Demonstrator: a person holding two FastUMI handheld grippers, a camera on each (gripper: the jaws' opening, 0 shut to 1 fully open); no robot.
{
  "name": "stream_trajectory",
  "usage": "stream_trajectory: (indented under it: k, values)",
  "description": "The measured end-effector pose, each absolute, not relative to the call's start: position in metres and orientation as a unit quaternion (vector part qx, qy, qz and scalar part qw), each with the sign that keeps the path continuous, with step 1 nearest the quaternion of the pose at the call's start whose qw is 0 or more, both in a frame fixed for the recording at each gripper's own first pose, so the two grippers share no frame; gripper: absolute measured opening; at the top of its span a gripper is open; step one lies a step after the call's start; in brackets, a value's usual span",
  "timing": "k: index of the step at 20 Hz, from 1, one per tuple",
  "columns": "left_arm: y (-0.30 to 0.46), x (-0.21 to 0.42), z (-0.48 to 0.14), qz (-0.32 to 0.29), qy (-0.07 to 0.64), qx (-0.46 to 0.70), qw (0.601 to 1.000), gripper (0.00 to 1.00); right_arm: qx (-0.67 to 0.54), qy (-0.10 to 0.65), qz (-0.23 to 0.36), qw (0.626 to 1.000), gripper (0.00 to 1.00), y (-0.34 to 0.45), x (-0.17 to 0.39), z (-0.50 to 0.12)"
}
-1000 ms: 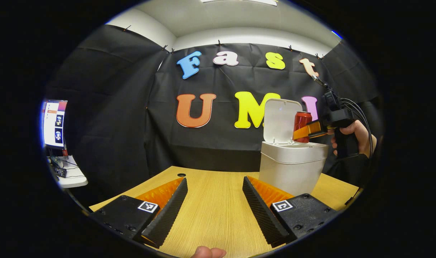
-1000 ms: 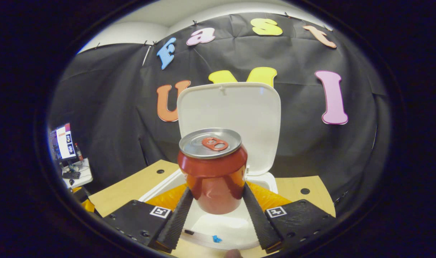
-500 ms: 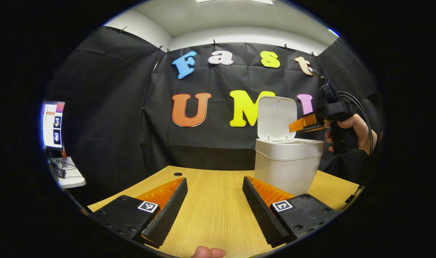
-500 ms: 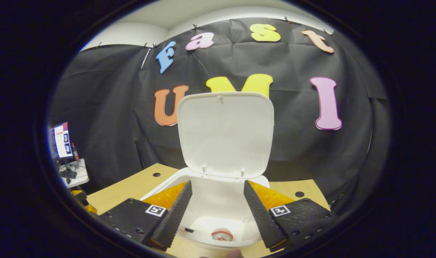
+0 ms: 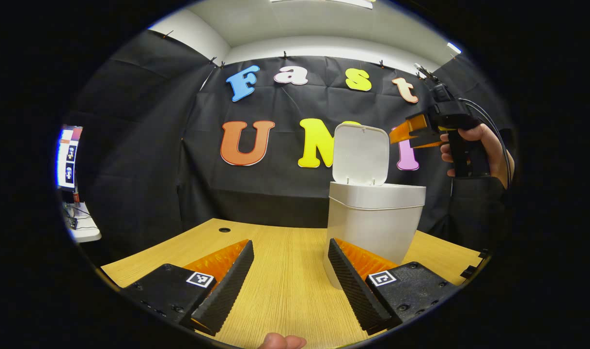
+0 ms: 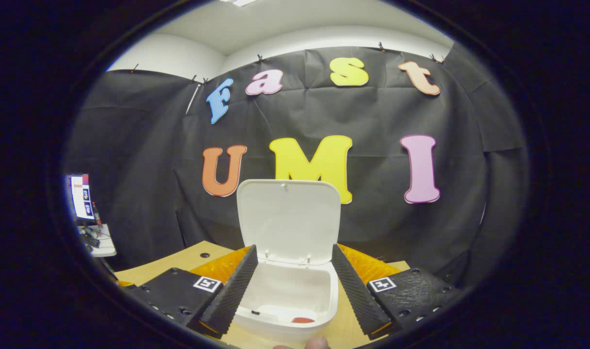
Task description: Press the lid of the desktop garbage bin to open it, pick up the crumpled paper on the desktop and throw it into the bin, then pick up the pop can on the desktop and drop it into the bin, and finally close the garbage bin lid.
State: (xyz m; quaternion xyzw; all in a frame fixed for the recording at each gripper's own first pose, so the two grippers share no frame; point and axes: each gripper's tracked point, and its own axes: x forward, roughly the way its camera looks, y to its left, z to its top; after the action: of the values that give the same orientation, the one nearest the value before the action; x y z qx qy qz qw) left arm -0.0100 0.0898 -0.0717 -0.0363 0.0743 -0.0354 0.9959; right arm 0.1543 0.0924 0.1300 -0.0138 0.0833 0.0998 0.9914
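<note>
The white desktop bin point(image 5: 372, 220) stands on the wooden table point(image 5: 285, 281) with its lid point(image 5: 360, 154) swung upright. In the right gripper view I look down into the bin point(image 6: 285, 329); a red part of the pop can point(image 6: 302, 320) lies at its bottom, in front of the raised lid point(image 6: 287, 220). My right gripper point(image 6: 290, 291) is open and holds nothing. In the left gripper view, a hand holds the right gripper point(image 5: 402, 136) above and right of the lid. My left gripper point(image 5: 290, 286) is open low over the table, left of the bin.
A monitor point(image 5: 66, 157) and a small white side table point(image 5: 82, 230) stand off to the far left. The tabletop has a round cable hole point(image 5: 224, 230) near its back edge. A fingertip point(image 5: 280, 341) shows at the bottom edge.
My right gripper opened and let go of the pop can, which fell into the bin. The right gripper then rose higher above the bin. The left gripper stayed open.
</note>
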Motion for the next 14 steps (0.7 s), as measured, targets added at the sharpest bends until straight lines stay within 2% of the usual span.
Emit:
stream_trajectory:
  k: [6, 14]
  values:
    - [0.101, -0.006, -0.077, -0.029, 0.079, -0.038, 0.996, 1.0, -0.025, 0.05, 0.094, 0.994, 0.94, 0.098, 0.175, 0.181]
    - [0.108, -0.01, -0.066, -0.028, 0.064, -0.02, 0.997, 1.0, -0.027, 0.026, 0.099, 0.994, 0.94, 0.13, 0.246, 0.215]
